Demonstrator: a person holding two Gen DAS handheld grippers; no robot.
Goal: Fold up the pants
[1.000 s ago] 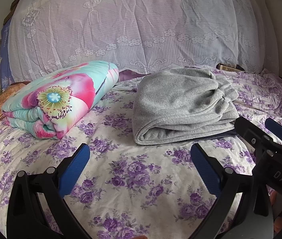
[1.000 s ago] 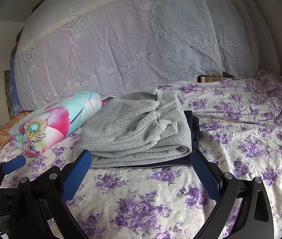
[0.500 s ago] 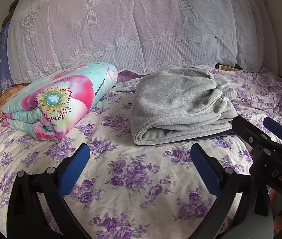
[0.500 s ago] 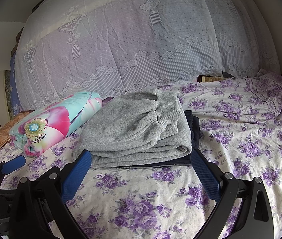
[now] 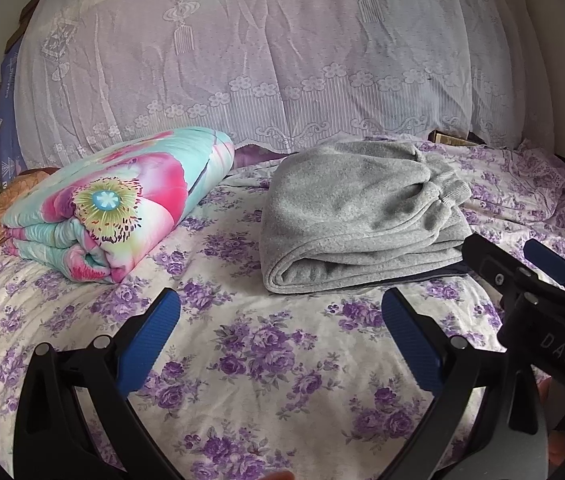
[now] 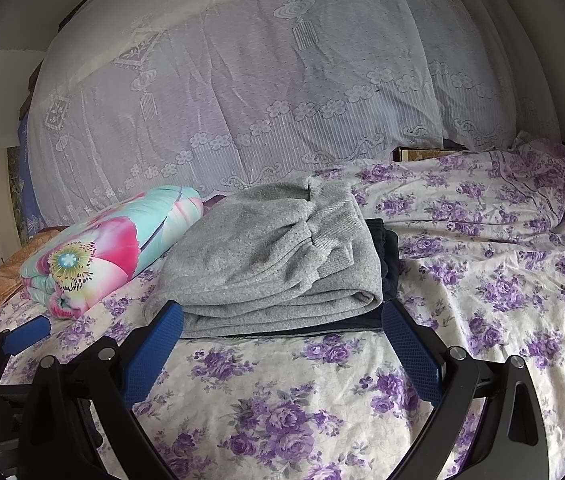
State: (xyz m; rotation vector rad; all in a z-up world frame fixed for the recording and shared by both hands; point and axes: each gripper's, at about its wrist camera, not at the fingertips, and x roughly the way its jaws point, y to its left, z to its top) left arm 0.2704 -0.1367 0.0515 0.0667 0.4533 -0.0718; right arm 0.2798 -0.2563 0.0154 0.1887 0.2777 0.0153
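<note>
While the folded grey pants point(image 5: 358, 216) lie mid-frame on the floral bedsheet point(image 5: 266, 360), atop a dark garment point(image 6: 386, 252), both tongs gape wide and empty: left gripper point(image 5: 280, 322) low in its view, right gripper point(image 6: 282, 322) just before the stack. "DAS" shows on the right gripper's body at lower right.

The letters "DAS" stand in pale print on the black body of the right gripper point(image 5: 538, 276), at four o'clock in the left wrist view. Print on the blue cloth point(image 5: 8, 120) at nine o'clock is too small to read.
</note>
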